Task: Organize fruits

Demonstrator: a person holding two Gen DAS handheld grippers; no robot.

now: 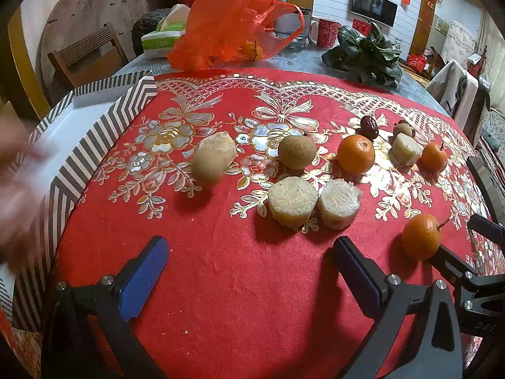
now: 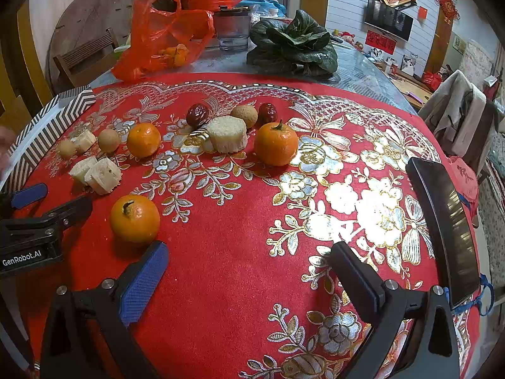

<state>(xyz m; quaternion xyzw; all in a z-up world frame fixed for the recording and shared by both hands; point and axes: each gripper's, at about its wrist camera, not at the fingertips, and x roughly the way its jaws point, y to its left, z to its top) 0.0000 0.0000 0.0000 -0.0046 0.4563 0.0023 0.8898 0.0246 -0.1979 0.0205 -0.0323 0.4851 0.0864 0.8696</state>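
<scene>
Nearest you, bare red embroidered cloth (image 1: pixel 240 300) lies between the spread, empty fingers of your left gripper (image 1: pixel 251 252) — plenty of room ahead. Your right gripper (image 2: pixel 247 257) hangs just as wide and empty, its left finger near a stemmed mandarin (image 2: pixel 135 218). More mandarins, longans, red dates and pale cut chunks (image 1: pixel 292 202) lie scattered mid-cloth, apart from the striped box (image 1: pixel 94 132) at the left edge. A dark phone (image 2: pixel 446 230) lies by the right edge. "GenRobot.AI" reads on the left gripper's body in the right view.
</scene>
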